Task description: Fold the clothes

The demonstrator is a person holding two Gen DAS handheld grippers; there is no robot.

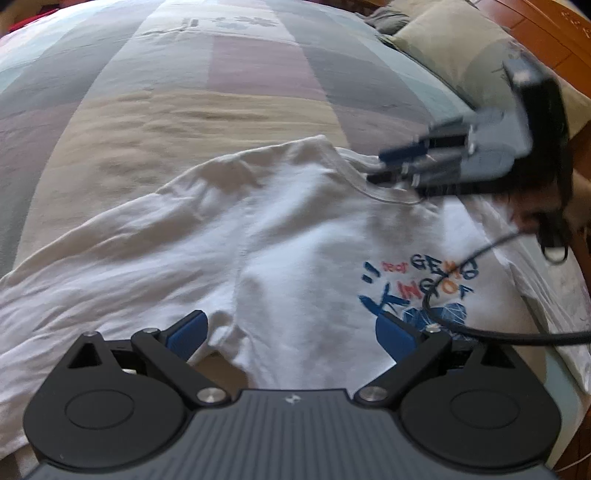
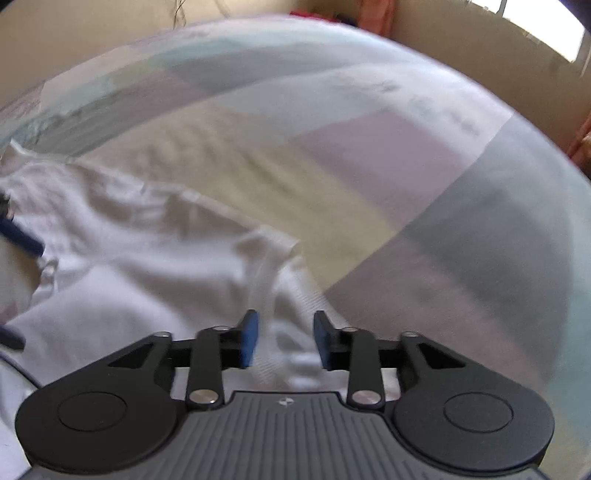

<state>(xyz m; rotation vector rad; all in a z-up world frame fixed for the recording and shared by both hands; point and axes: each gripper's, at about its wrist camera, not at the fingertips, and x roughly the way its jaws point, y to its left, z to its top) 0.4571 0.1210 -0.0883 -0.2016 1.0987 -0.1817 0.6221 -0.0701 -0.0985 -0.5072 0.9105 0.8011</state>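
A white T-shirt (image 1: 258,236) with a blue and orange print (image 1: 421,288) lies spread on the bed. My left gripper (image 1: 291,332) is open wide, low over the shirt's near edge, with cloth between its blue pads. My right gripper (image 1: 384,166) shows in the left wrist view at the shirt's collar, blurred by motion. In the right wrist view my right gripper (image 2: 284,339) stands partly open with the white shirt (image 2: 122,266) bunched between its blue pads. The left gripper's blue finger (image 2: 22,240) shows at the left edge.
The shirt lies on a patchwork bedspread (image 1: 236,88) of grey, pink, cream and pale blue. A pillow (image 1: 450,40) and a wooden headboard (image 1: 546,33) are at the far right. A black cable (image 1: 480,332) trails across the shirt's print. A wall (image 2: 480,62) lies beyond the bed.
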